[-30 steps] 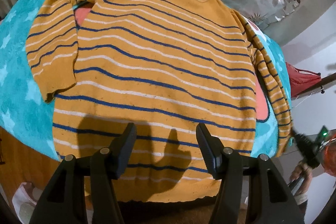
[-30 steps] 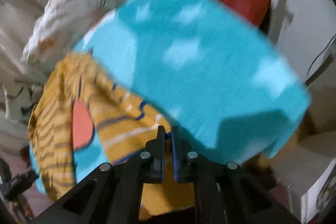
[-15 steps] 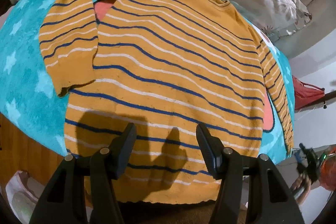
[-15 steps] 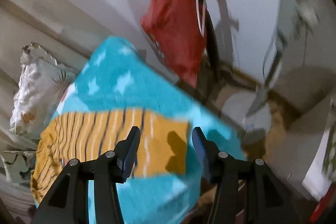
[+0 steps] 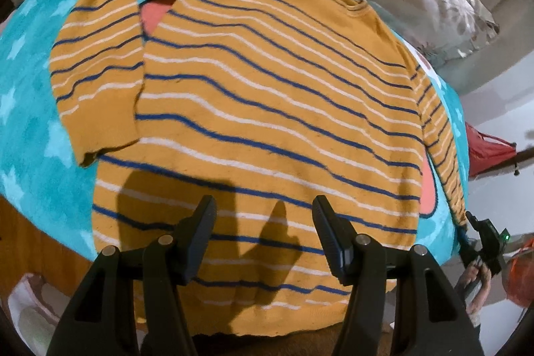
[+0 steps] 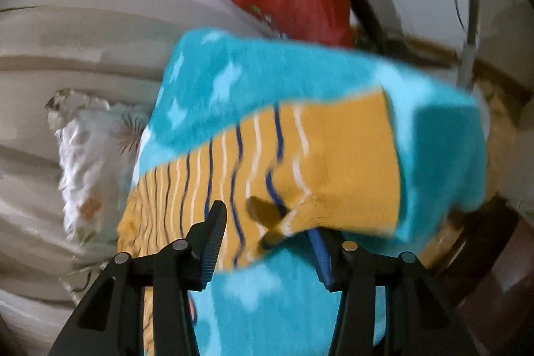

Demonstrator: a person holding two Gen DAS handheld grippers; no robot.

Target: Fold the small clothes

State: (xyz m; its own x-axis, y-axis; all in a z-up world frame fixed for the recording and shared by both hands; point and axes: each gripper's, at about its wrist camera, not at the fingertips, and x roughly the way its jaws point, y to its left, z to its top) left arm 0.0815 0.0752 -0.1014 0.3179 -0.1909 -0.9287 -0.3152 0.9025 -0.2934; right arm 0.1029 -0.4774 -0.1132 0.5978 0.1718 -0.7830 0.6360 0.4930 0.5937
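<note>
1. The orange striped sweater point(image 5: 260, 109) lies flat, face down or up cannot be told, on a turquoise star-patterned blanket point(image 5: 26, 95). Its body is spread wide, with the hem nearest the left wrist camera.
2. The left gripper point(image 5: 263, 236) hovers over the hem area with its jaws wide apart and nothing between them; its shadow falls on the fabric below.
3. The right gripper point(image 6: 267, 242) is also spread open. The cuff end of the right sleeve point(image 6: 300, 175) sits between its fingers, but the jaws are not closed on it. This view is blurred, so whether a finger touches the cloth cannot be told.
4. The left sleeve point(image 5: 100, 79) lies alongside the body, near the sweater's edge, with its cuff just overlapping the side.
5. Judged from this layout, folding proper has hardly begun: the garment is laid out and the sleeve fold is the step in hand.
6. The next move likely calls for the right gripper to close on the cuff, lift it, and carry the sleeve inward across the body.
</note>
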